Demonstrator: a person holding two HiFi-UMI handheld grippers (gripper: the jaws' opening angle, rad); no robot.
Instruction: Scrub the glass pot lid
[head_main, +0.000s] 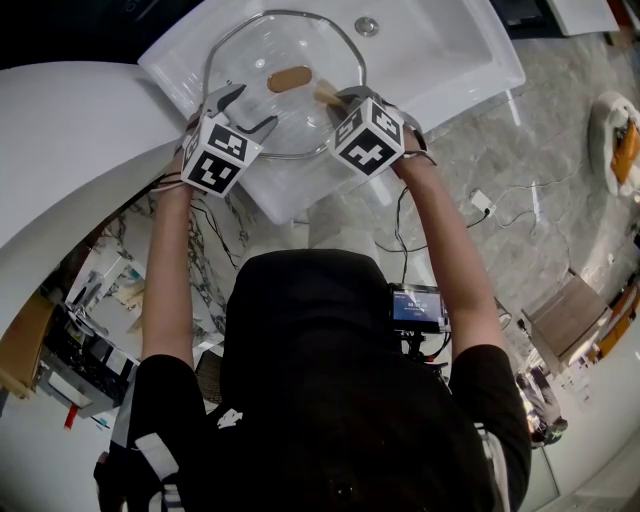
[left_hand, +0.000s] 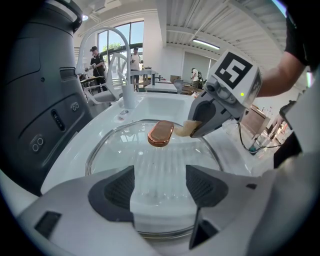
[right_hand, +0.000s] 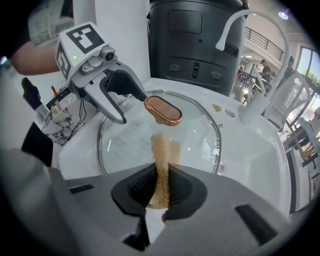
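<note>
White sink (head_main: 470, 60): glossy, rectangular, rounded corners. It holds the task's thing. Behind it in both gripper views stands a dark grey machine (right_hand: 200, 30), a smooth matte drum with small round buttons. A white arched faucet (left_hand: 127, 75) rises at the sink's far edge.

Glass pot lid (head_main: 250, 60): clear, round, domed, with a thin metal band round the rim. It lies knob-up in the basin and fills most of it.

Left gripper (head_main: 250, 110): light grey shell with dark ribbed pads. Its jaws stand wide apart at the lid's near rim, which shows in the gap between them. I can't tell whether a pad touches the glass. Its cube (head_main: 215, 155) carries black-and-white square markers.

Right gripper (right_hand: 161, 190): jaws closed tight on a thin tan scrub pad (right_hand: 162, 150). It bears a like marker cube (head_main: 370, 135).

Lid knob (head_main: 290, 78): flat oval with a polished copper-coloured finish, at the dome's centre.

The scrub pad is grainy and fibrous and is held on edge. Its free end lies on the glass just beside the knob.
</note>
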